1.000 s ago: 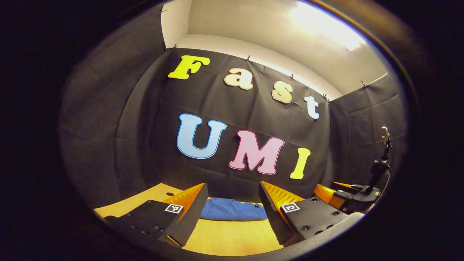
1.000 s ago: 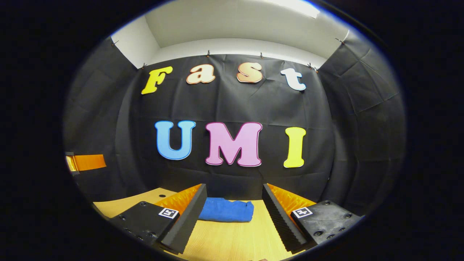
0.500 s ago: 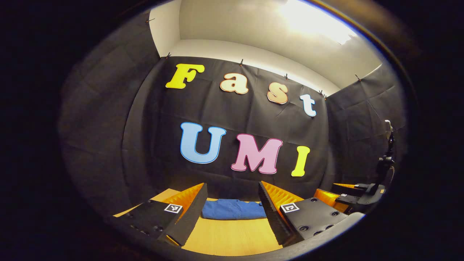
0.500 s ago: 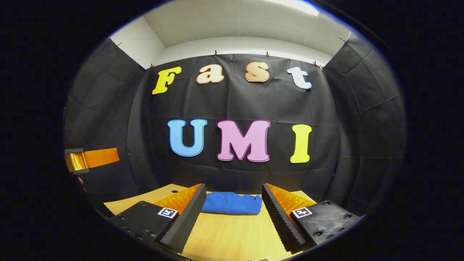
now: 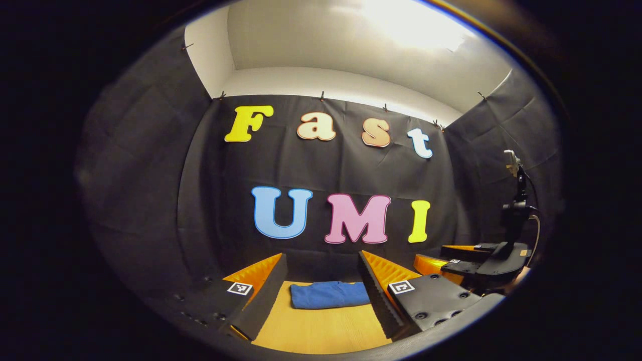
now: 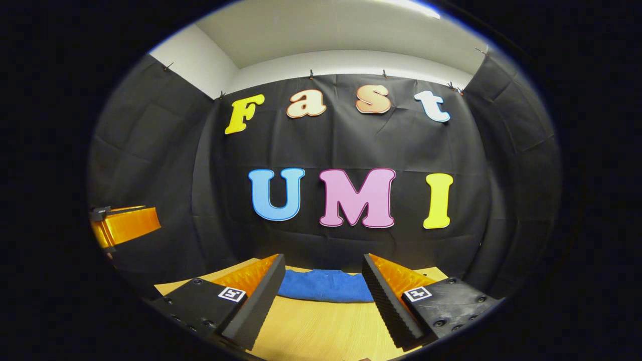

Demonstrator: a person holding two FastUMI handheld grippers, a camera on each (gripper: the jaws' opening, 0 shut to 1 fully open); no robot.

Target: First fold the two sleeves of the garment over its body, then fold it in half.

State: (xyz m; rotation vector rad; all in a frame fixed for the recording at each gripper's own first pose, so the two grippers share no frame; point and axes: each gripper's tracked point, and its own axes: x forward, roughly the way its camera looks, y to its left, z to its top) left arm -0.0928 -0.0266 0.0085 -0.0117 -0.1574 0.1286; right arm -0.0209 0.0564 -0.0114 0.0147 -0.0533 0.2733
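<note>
Ahead of the left gripper (image 5: 321,296), bare wooden tabletop (image 5: 321,326) is lying open between its spread fingers up to the folded blue garment (image 5: 328,294), which is sitting across the path just before the black cloth wall (image 5: 321,165). Off to its right, the right gripper (image 5: 471,263) is occupying the space. Ahead of the right gripper's own fingers (image 6: 386,301), tabletop is likewise lying open up to the garment.
</note>
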